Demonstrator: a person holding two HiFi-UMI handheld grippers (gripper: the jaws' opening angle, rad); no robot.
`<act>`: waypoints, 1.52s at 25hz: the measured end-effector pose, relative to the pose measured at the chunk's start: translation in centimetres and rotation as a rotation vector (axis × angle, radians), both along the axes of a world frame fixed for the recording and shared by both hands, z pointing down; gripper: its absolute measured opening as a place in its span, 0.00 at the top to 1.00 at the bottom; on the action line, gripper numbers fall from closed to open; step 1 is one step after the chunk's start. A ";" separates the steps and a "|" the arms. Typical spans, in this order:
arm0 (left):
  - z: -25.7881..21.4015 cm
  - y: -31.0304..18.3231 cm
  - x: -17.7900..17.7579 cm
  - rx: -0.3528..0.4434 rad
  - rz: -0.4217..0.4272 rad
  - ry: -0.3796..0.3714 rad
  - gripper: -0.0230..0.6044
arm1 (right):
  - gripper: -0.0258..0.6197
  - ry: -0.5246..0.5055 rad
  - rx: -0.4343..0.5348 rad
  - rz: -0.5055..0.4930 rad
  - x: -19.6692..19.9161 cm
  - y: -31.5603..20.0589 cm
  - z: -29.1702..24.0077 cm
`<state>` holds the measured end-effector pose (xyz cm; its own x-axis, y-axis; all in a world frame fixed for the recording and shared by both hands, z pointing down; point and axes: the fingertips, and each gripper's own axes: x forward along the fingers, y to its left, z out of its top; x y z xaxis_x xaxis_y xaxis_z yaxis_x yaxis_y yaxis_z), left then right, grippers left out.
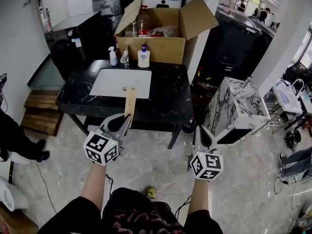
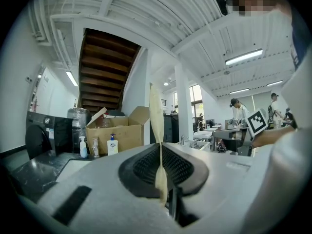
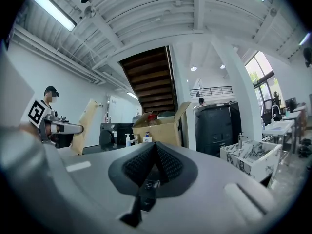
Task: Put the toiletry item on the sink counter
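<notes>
In the head view, the left gripper (image 1: 127, 119) is held out level, its jaws nearly together and pinching the near end of a flat tan toiletry item (image 1: 130, 101). The strip reaches away from the jaws, and its far end shows over the near edge of the sink counter (image 1: 165, 99), a black marbled top with a white basin (image 1: 122, 82) set into it. Whether the strip touches the counter cannot be told. Along the far edge of the counter stand a spray bottle (image 1: 113, 56), a faucet (image 1: 125, 57) and a pump bottle (image 1: 143, 56), with an open cardboard box (image 1: 156, 45) just behind them. The right gripper (image 1: 201, 129) is level too, to the right of the left one and in front of the counter's near right corner. A white marbled cabinet (image 1: 239, 108) stands further right.

In the left gripper view, the two dark pads press on the tan item, which stands edge-on as a thin upright strip rising from between them. The counter, both bottles and the box lie far off to the left.

In the right gripper view, the jaws are closed tip to tip with nothing between them. At the left, the tan strip shows tilted in the other gripper's jaws. The box is far ahead and the marbled cabinet is to the right.
</notes>
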<state>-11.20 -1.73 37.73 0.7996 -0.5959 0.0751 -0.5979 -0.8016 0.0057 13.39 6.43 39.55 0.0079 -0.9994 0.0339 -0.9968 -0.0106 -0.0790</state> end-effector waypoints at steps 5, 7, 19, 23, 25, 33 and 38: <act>-0.1 -0.5 2.0 0.005 -0.003 0.005 0.95 | 0.94 0.006 0.002 -0.017 1.4 -0.8 0.0; -0.2 -0.9 2.8 0.007 0.000 0.003 0.95 | 0.94 0.001 0.006 -0.016 2.1 -1.2 -0.1; -0.5 -4.8 6.4 0.028 0.023 0.025 0.95 | 0.94 -0.014 0.026 0.012 5.6 -4.2 -0.2; 0.1 -6.8 7.7 0.022 0.030 0.027 0.95 | 0.94 -0.017 0.025 0.024 7.0 -6.0 0.0; 0.3 -8.1 8.2 0.018 0.032 0.030 0.95 | 0.94 -0.018 0.024 0.028 7.5 -7.1 0.0; 1.8 -14.1 9.7 -0.013 0.030 0.045 0.95 | 0.94 -0.012 -0.002 0.034 9.1 -12.6 1.4; 2.7 -18.0 11.6 -0.038 0.037 0.034 0.95 | 0.94 0.001 -0.021 0.037 10.5 -16.5 1.8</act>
